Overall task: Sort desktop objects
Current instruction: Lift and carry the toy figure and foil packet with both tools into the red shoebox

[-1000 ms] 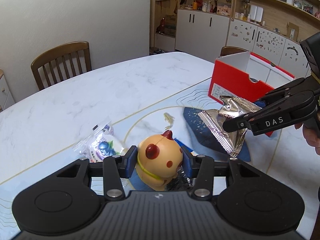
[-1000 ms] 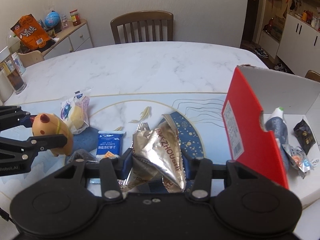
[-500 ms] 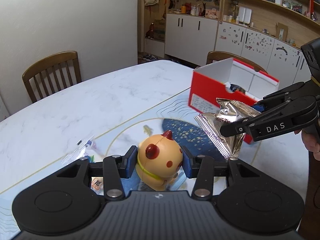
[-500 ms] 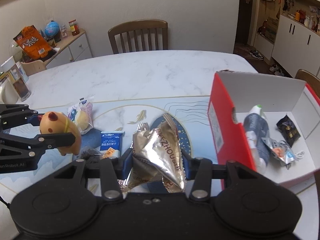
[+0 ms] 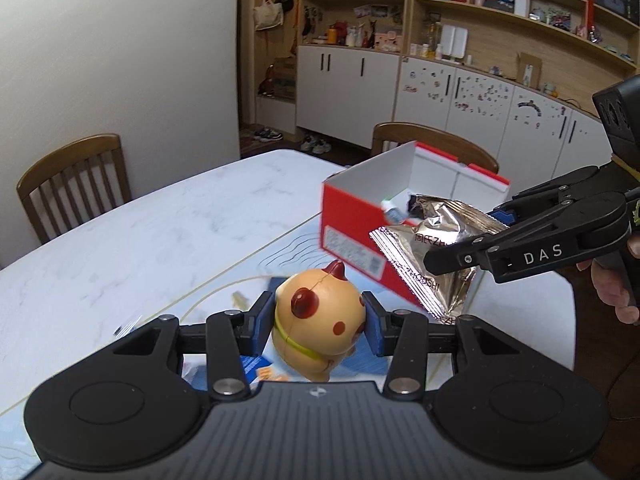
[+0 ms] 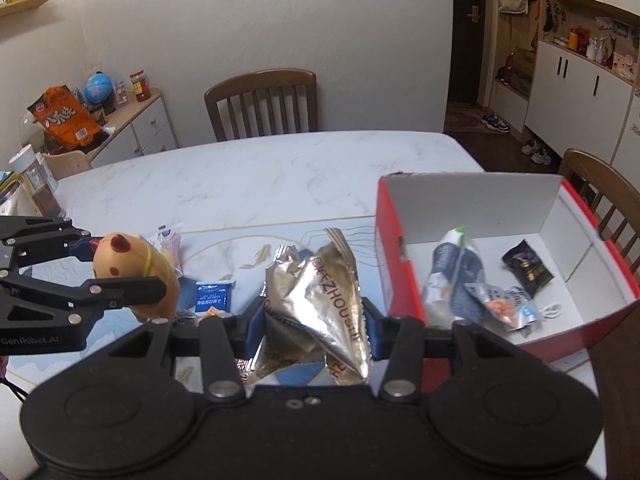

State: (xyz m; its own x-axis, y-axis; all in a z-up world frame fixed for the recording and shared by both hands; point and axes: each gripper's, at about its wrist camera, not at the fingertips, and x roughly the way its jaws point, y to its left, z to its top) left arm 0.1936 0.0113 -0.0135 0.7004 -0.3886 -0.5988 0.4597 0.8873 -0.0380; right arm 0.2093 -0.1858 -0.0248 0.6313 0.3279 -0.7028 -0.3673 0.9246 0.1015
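My left gripper is shut on a round tan toy with red spots and a yellow band, held up off the table. From the right wrist view the same toy hangs at the left in the left gripper. My right gripper is shut on a crumpled silver foil snack bag, lifted just left of the red box. In the left wrist view that foil bag hangs in front of the red box, pinched by the right gripper.
The open red box, white inside, holds a grey pouch, a black packet and a small clear packet. A blue biscuit pack and a clear wrapped snack lie on the marble table. Wooden chairs ring the table.
Both grippers have risen with their loads and moved toward the red box. The box's inside now shows in the right wrist view, and the loose snacks have dropped low in the left wrist view.
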